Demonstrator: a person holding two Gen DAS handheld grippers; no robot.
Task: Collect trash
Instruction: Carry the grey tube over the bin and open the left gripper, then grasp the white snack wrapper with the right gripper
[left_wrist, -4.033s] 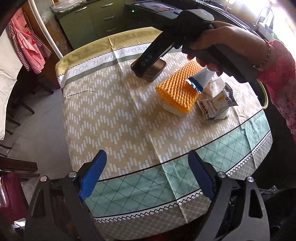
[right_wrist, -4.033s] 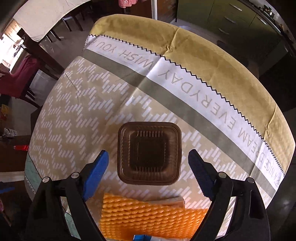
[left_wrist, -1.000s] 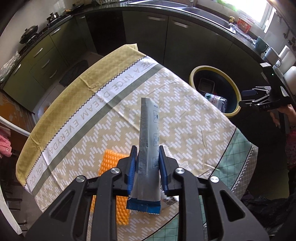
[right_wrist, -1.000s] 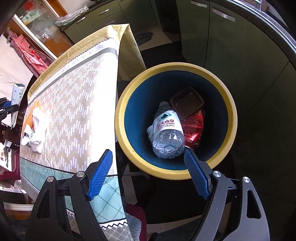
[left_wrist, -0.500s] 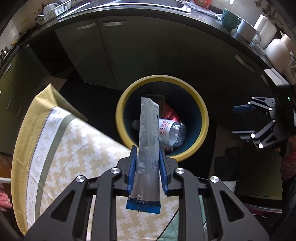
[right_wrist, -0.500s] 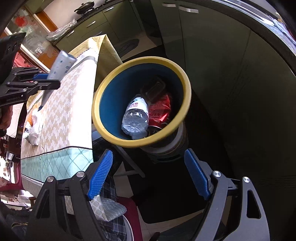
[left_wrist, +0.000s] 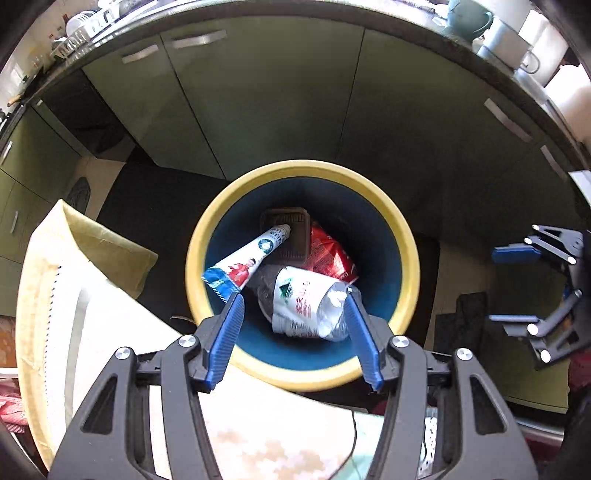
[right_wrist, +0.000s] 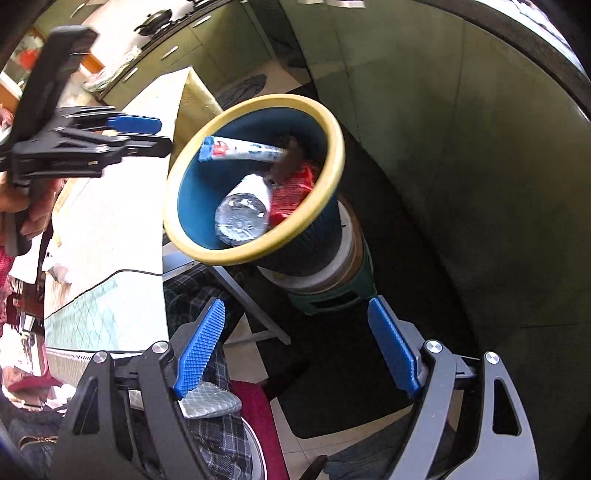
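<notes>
The yellow-rimmed blue plastic bin (left_wrist: 406, 236) stands beside the cloth-covered table (left_wrist: 110, 332). Inside, a white toothpaste tube (left_wrist: 251, 256) leans above a clear plastic bottle (left_wrist: 306, 299), brown plastic tray (left_wrist: 291, 240) and red wrapper (left_wrist: 328, 254).

I can read nothing for certain: inside the bin (left_wrist: 408, 236), the clear bottle (left_wrist: 310, 301) carries a white label with a green triangle and red characters, too blurred to read.

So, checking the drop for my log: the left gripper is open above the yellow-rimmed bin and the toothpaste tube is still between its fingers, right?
Not quite. The left gripper is open above the bin, but the toothpaste tube is already inside it, clear of the fingers, as the left wrist view shows.
</notes>
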